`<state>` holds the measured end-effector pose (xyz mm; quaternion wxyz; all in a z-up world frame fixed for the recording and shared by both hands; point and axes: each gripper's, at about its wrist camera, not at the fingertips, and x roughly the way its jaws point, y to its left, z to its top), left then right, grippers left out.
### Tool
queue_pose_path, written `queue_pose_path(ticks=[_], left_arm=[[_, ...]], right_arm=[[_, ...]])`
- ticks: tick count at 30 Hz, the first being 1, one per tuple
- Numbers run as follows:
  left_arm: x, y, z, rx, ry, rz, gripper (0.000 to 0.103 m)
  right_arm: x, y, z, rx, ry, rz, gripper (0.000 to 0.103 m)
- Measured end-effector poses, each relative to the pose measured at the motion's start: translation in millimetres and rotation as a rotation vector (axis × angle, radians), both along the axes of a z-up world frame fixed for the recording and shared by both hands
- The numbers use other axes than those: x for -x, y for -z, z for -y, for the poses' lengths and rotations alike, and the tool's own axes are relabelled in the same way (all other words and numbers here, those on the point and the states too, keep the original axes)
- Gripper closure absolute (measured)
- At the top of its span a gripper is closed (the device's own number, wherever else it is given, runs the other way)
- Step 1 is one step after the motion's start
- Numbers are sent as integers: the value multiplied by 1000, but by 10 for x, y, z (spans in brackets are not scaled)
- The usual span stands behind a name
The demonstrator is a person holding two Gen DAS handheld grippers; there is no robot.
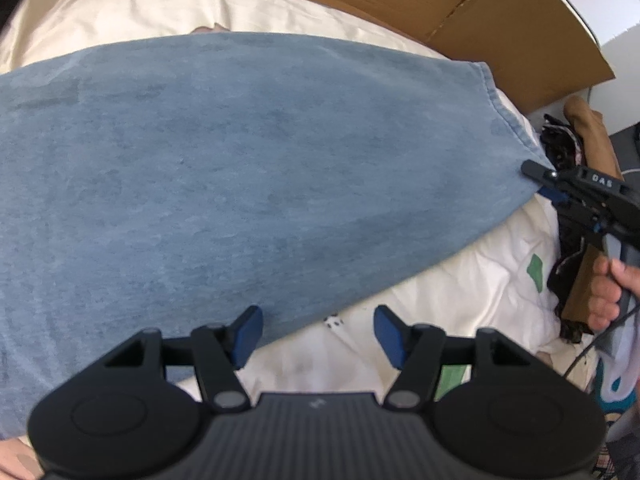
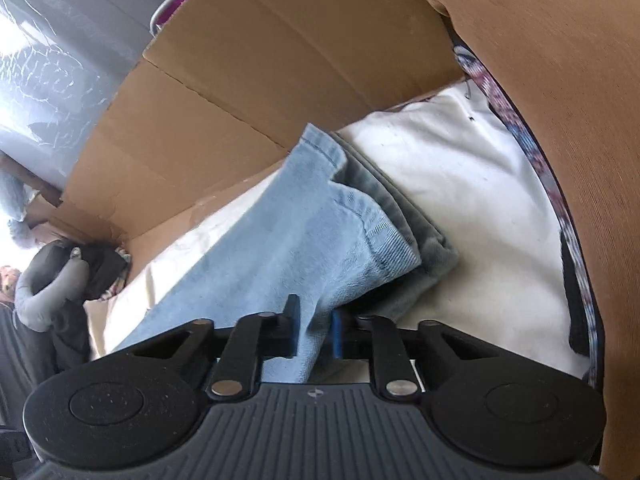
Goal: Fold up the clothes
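Observation:
A blue garment (image 1: 240,168) lies spread over a cream sheet (image 1: 460,280), filling most of the left wrist view. My left gripper (image 1: 318,338) hovers open over its near edge, with nothing pinched between the blue pads. At the right, my right gripper (image 1: 538,178) bites the garment's hemmed corner. In the right wrist view the light blue fabric (image 2: 320,240) runs between the blue pads of my right gripper (image 2: 316,334), which is shut on it. The corner's hem folds over itself just ahead of the fingers.
Brown cardboard (image 1: 480,20) stands along the far side of the sheet. A brown cushion (image 2: 540,120) and dark patterned clothes (image 1: 560,148) lie at the right. A hand (image 1: 608,296) holds the right gripper's handle. Green-printed white fabric (image 1: 534,272) lies below the garment.

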<state>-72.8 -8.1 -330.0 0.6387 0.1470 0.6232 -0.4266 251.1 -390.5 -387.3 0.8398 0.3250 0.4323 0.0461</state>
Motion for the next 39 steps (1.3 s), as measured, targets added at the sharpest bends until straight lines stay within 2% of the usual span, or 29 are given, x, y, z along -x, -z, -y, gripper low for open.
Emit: queue_pose_path(ticks=[6,11,12,15,21,26,32,33,34,36,39], left_arm=[[11,-48,13,16,8,10,38],[25,-92,26,38,18,17,38],[24,-93,25,39,18,17,38],[15,-88,24,39,19,17,38],[61,-62,68,33,62,65,38],[116,7,82,29,68,32,38],[233,6,176,40,111,43,38],[251,6,191,42,119,45,38],[273,11,214,42,131,46,38],[319,22,281,43,167,59,38],[382,12,378,49,214,96,38]], right_arm=[[-109,-32,52,13,25,0,99],[-81,72,68,25,65,-61,96],[-67,106,69,24,67,-75,92],[-30,189,76,-8,77,-87,61],[-86,294,-65,-27,55,-107,58],[-51,291,-200,-89,22,-107,59],[9,337,-314,-146,-2,-88,63],[7,325,-334,-149,-10,-88,68],[4,314,-354,-151,-19,-87,84],[-2,273,-369,-149,-29,-83,98],[-12,193,-360,-139,-35,-75,100]])
